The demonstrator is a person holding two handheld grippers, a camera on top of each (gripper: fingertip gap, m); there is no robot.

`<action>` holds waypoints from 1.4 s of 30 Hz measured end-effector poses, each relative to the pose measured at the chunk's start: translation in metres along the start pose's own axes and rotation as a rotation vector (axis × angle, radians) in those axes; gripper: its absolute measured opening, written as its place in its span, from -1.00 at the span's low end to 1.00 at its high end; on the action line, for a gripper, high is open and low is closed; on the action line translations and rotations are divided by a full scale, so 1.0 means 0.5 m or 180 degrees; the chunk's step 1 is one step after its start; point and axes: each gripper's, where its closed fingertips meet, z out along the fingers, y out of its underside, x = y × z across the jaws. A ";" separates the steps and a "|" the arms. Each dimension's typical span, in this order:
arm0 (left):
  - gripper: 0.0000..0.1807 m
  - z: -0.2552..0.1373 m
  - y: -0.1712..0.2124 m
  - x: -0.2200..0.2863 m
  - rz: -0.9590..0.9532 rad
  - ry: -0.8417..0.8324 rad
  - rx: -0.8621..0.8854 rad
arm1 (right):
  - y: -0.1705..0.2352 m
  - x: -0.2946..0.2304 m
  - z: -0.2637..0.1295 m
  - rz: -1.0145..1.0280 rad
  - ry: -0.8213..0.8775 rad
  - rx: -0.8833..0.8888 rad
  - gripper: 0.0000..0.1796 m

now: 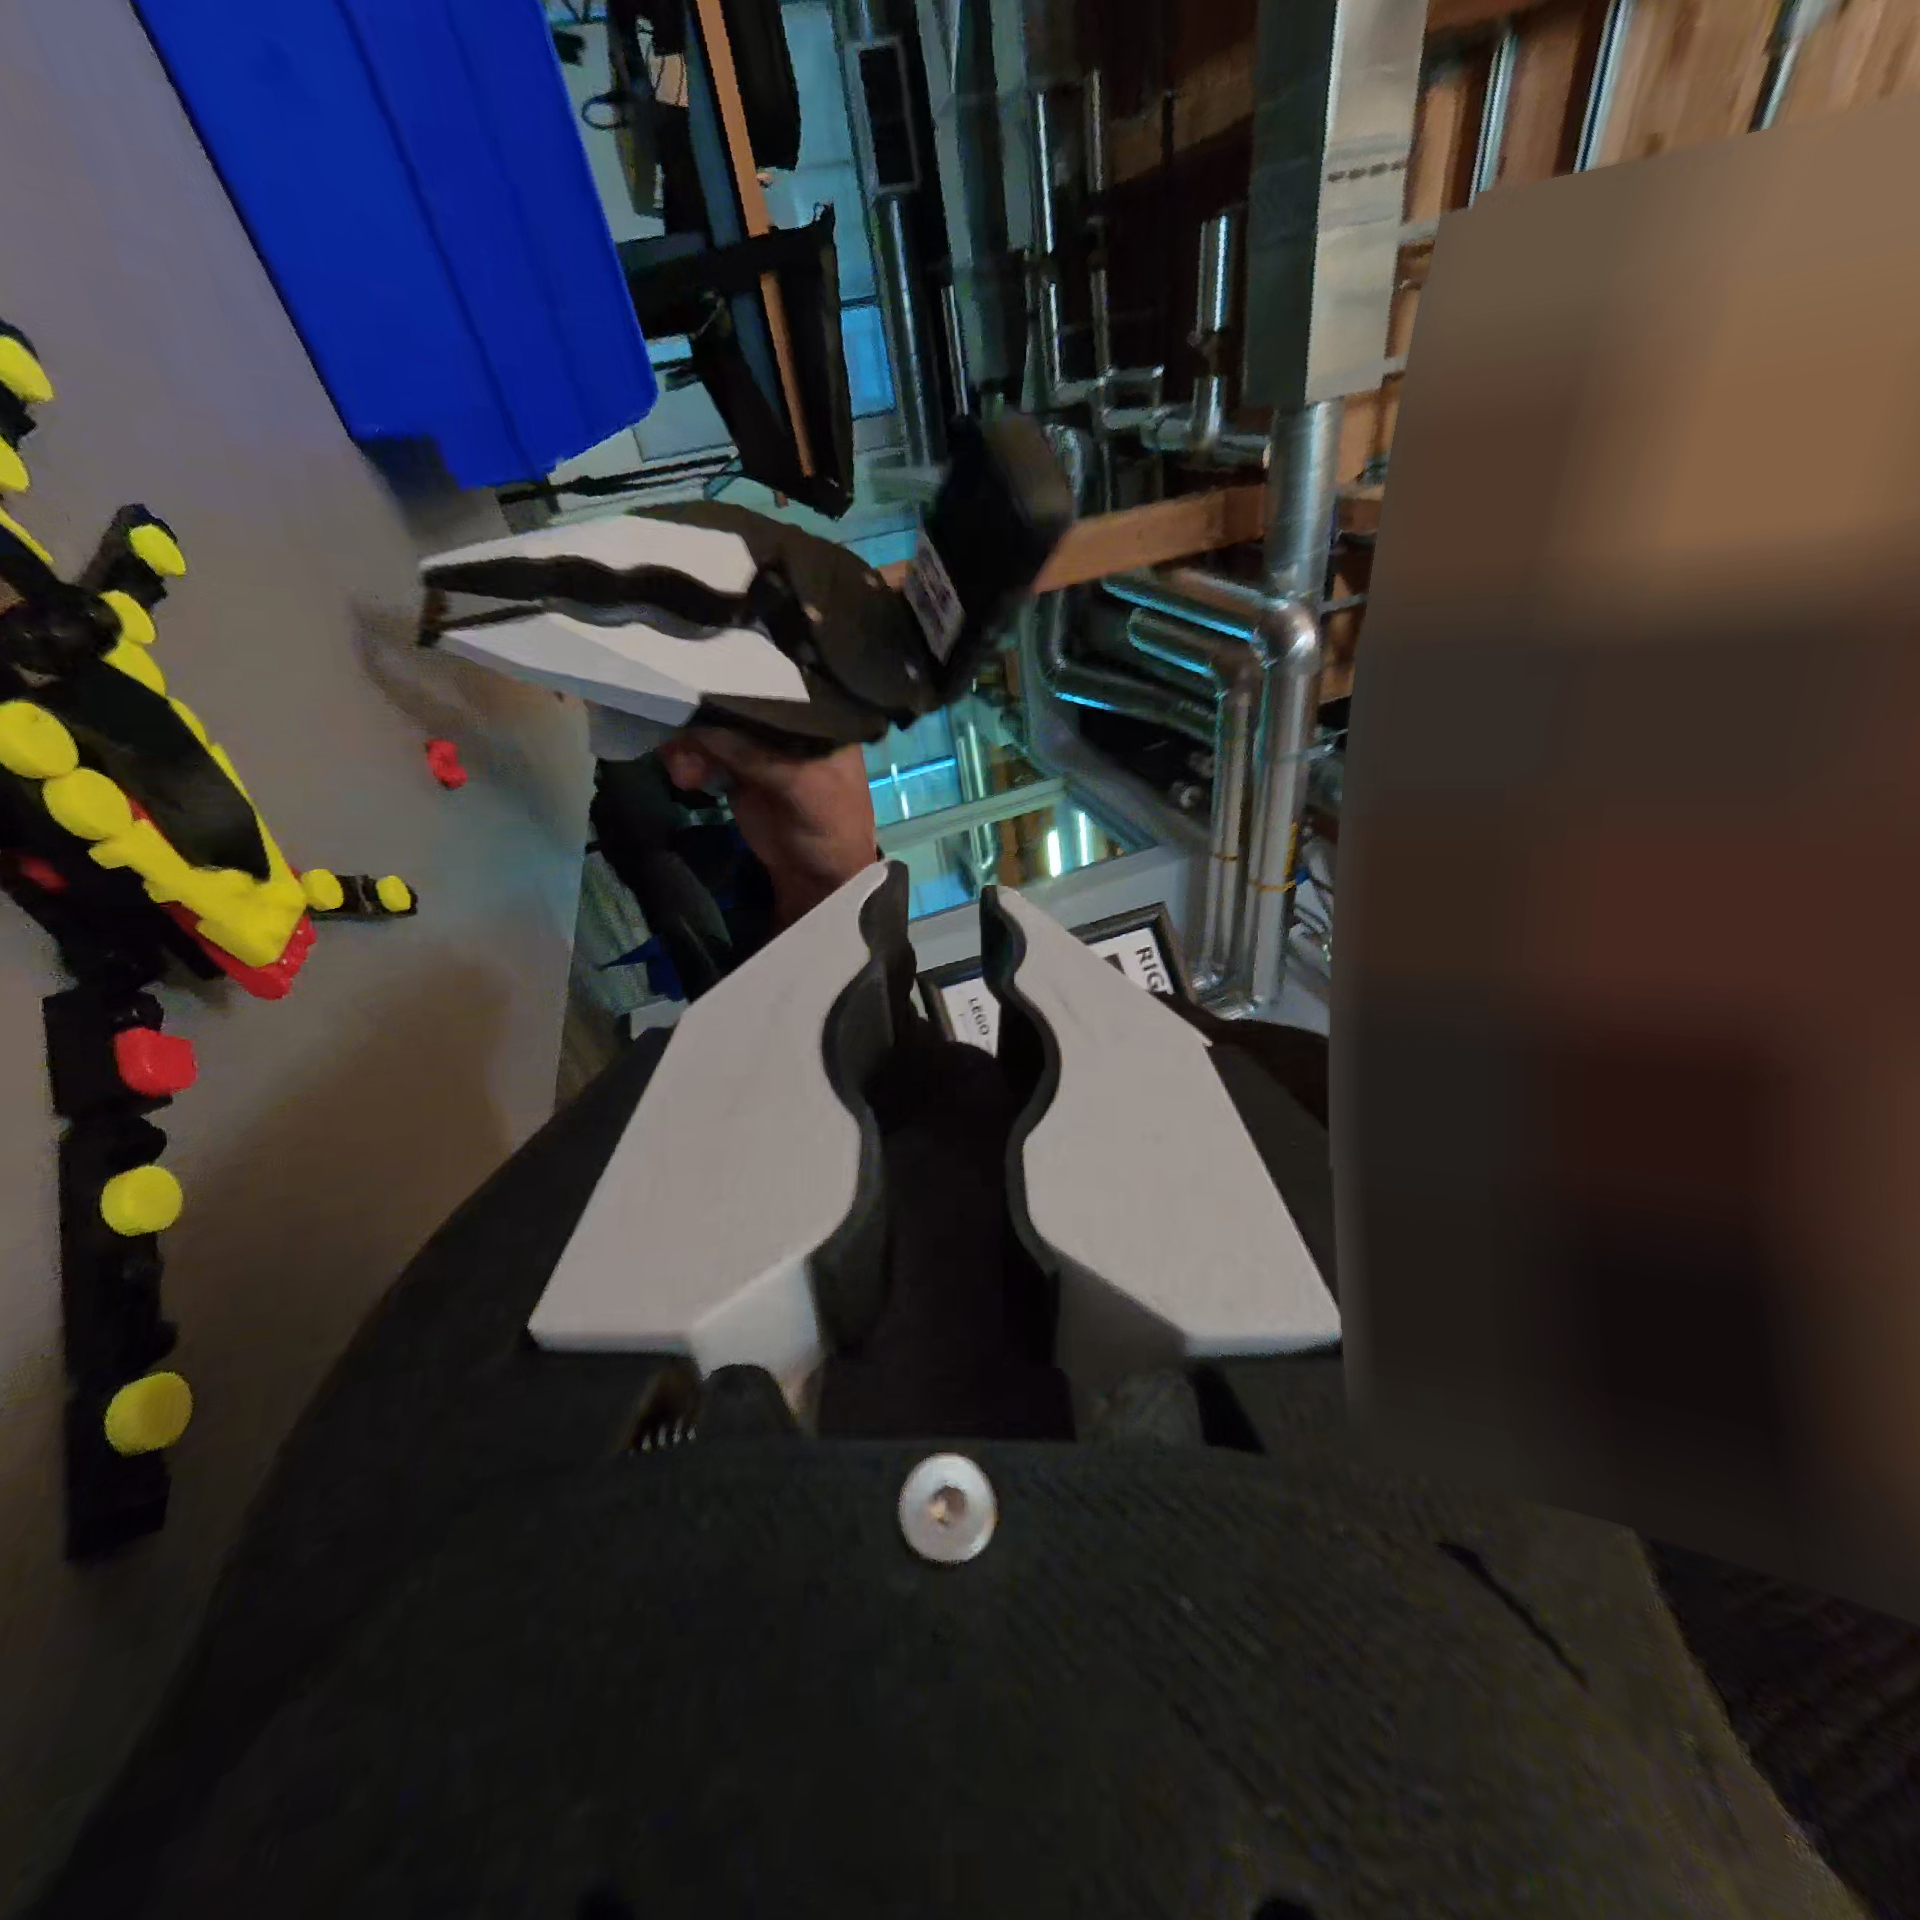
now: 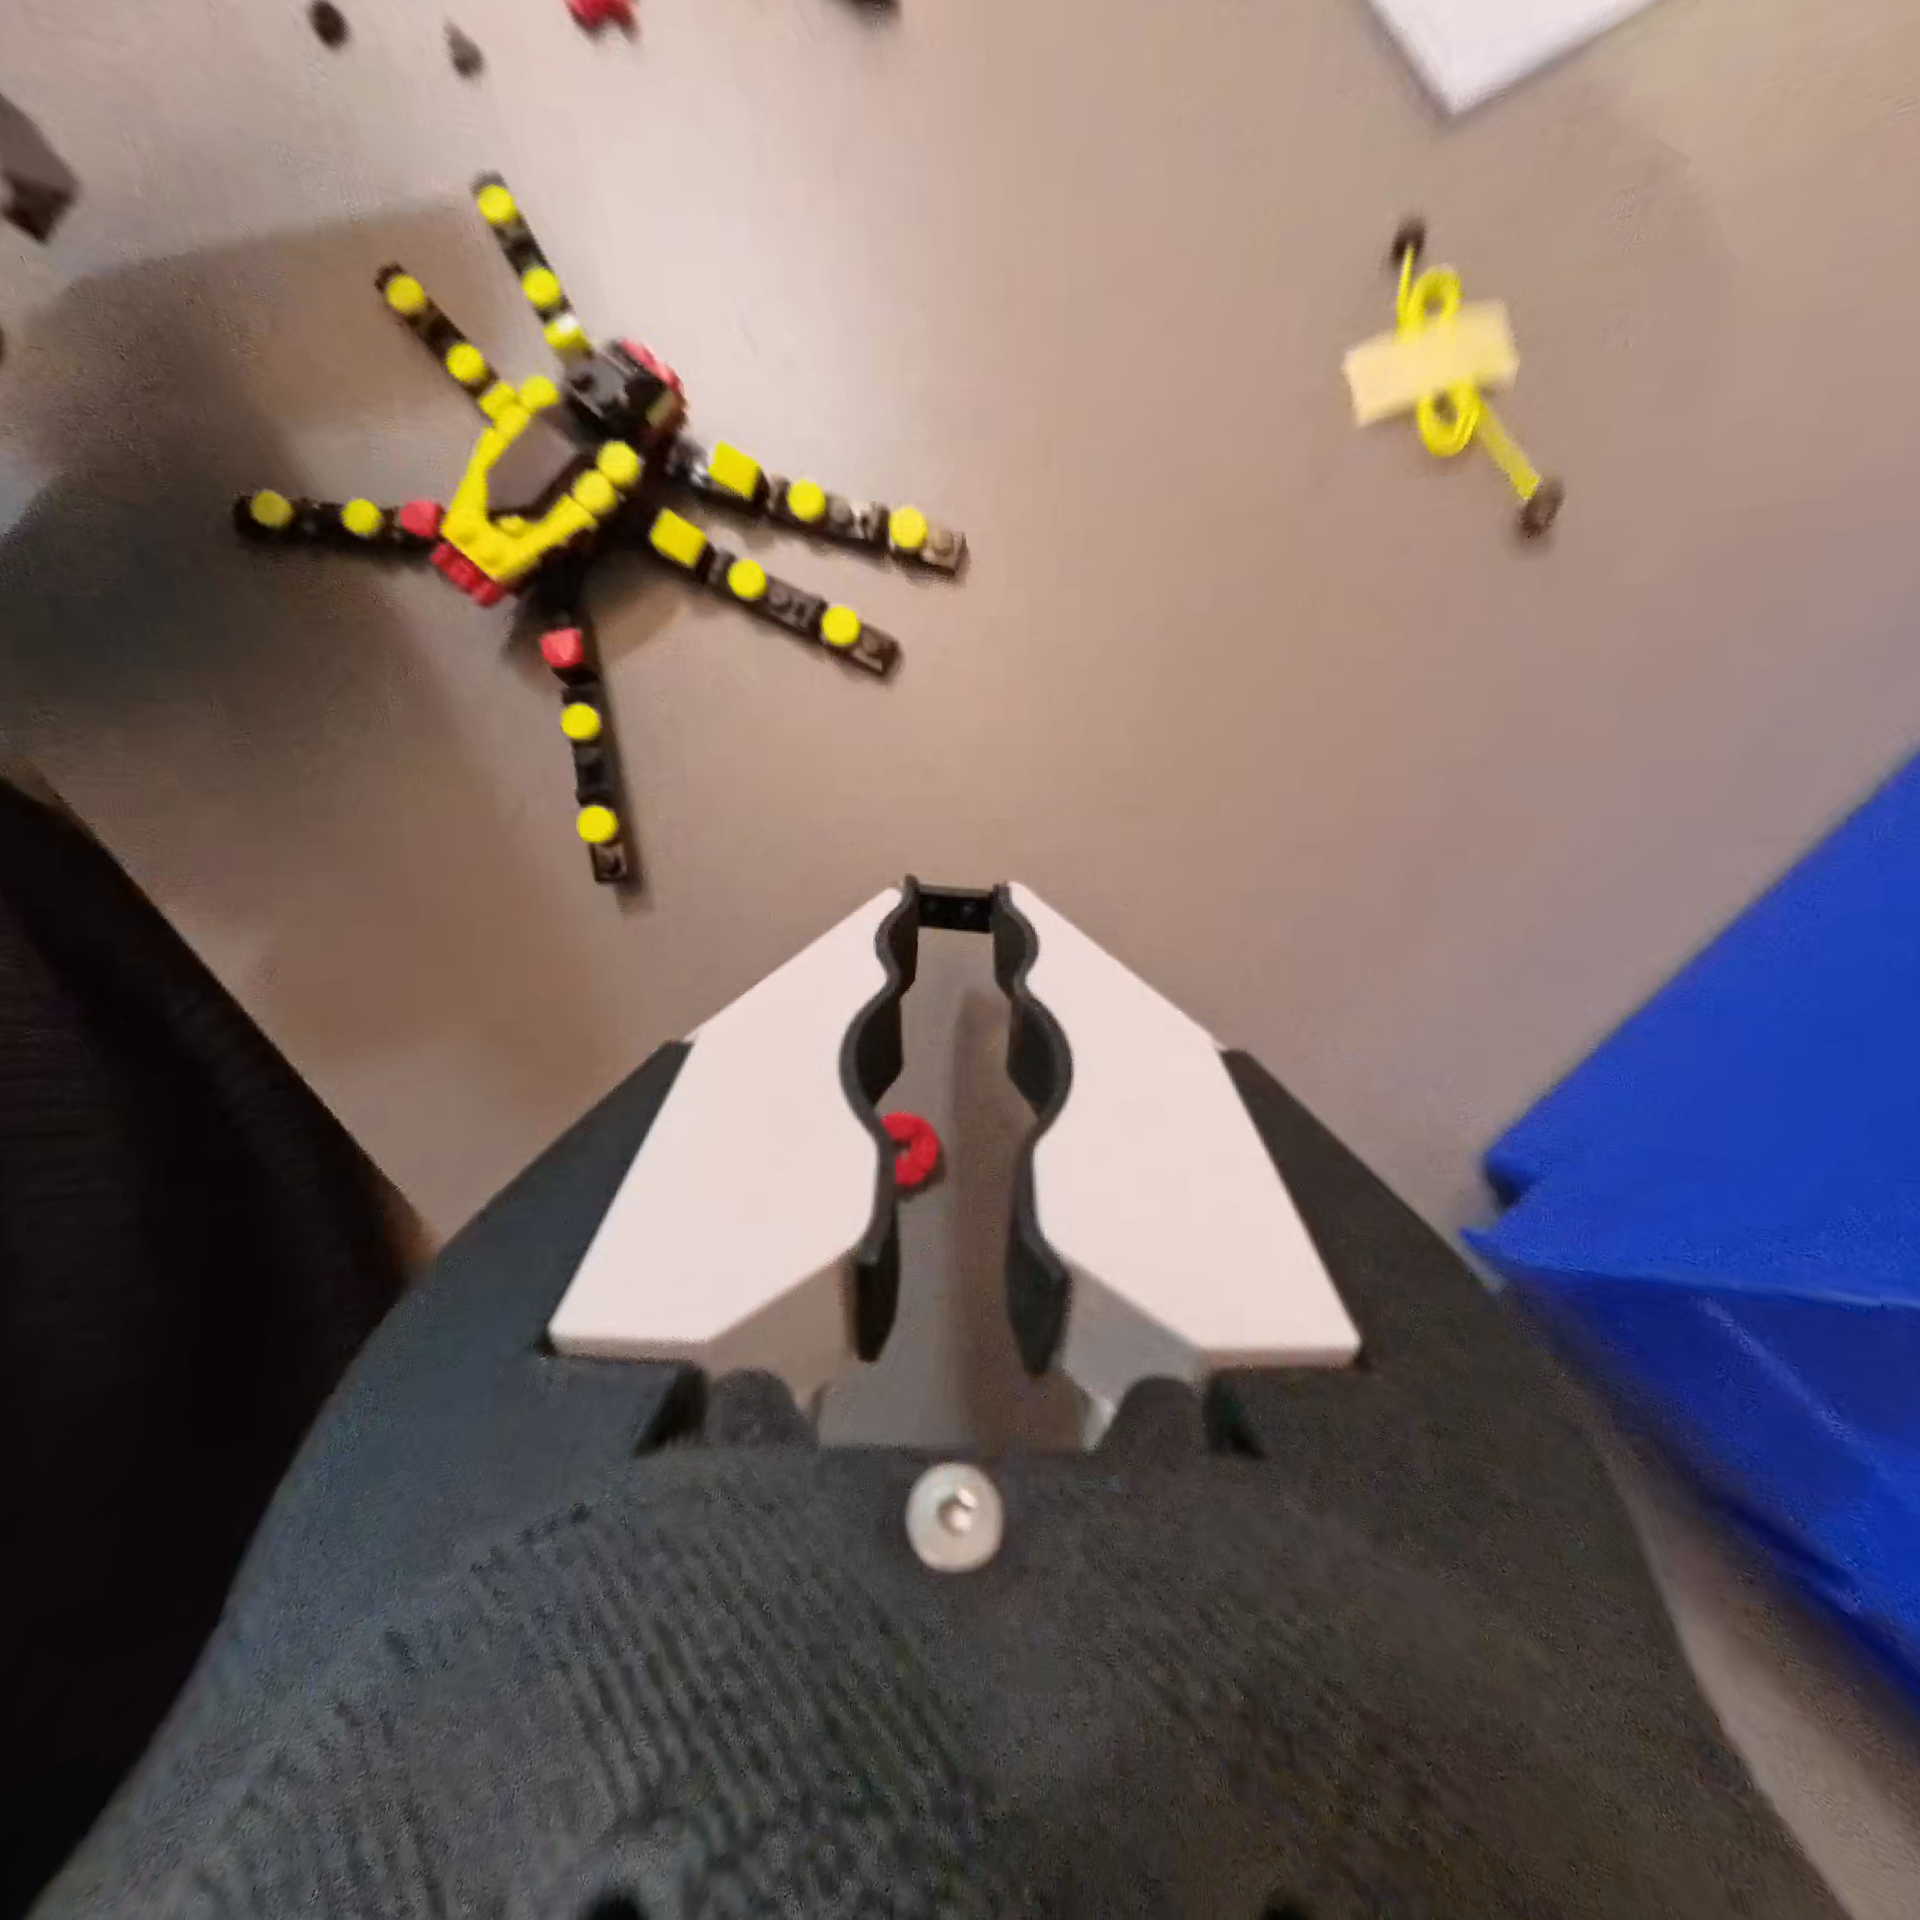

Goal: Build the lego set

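Only the right wrist view shows the whole lego spider (image 2: 561, 499), at about 10 o'clock on the worktop (image 2: 1195, 675). It has a yellow and black body, red bits, and long black legs with yellow dots. The right claw (image 2: 958, 906) pinches a small black piece (image 2: 958, 910) at its tips. The left wrist view shows the room, and the left claw (image 1: 945, 914) is a little apart, gripping nothing. A blue bin (image 2: 1714, 1299) sits at 3 o'clock.

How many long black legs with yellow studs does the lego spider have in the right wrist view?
6 on the lego spider: two up-left, one left, one down, two right. The picture is blurred; others may be hidden.
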 end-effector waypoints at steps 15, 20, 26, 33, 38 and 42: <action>-0.93 -0.002 0.005 -0.007 -0.0053 -0.0004 -0.0080 | 0.035 -0.051 0.036 -0.0355 -0.0335 -0.0385 -0.68; -0.93 -0.003 0.003 -0.010 -0.0056 -0.0015 -0.0075 | 0.041 -0.057 0.032 -0.0447 -0.0342 -0.0356 -0.71; -0.93 -0.004 0.000 -0.011 -0.0065 -0.0019 -0.0061 | 0.037 -0.053 0.038 -0.0565 -0.0332 -0.0298 -0.84; -0.92 -0.003 0.001 -0.007 -0.0033 -0.0009 -0.0079 | 0.031 -0.067 0.043 -0.1128 -0.0395 -0.0130 -0.84; -0.88 0.004 0.014 0.000 0.0270 -0.0138 -0.0223 | 0.011 -0.063 0.030 -0.1340 -0.0225 0.0080 -0.69; -0.83 0.004 0.023 -0.006 0.0819 -0.0486 -0.0383 | -0.056 -0.030 -0.045 -0.1132 0.0126 0.0813 -0.15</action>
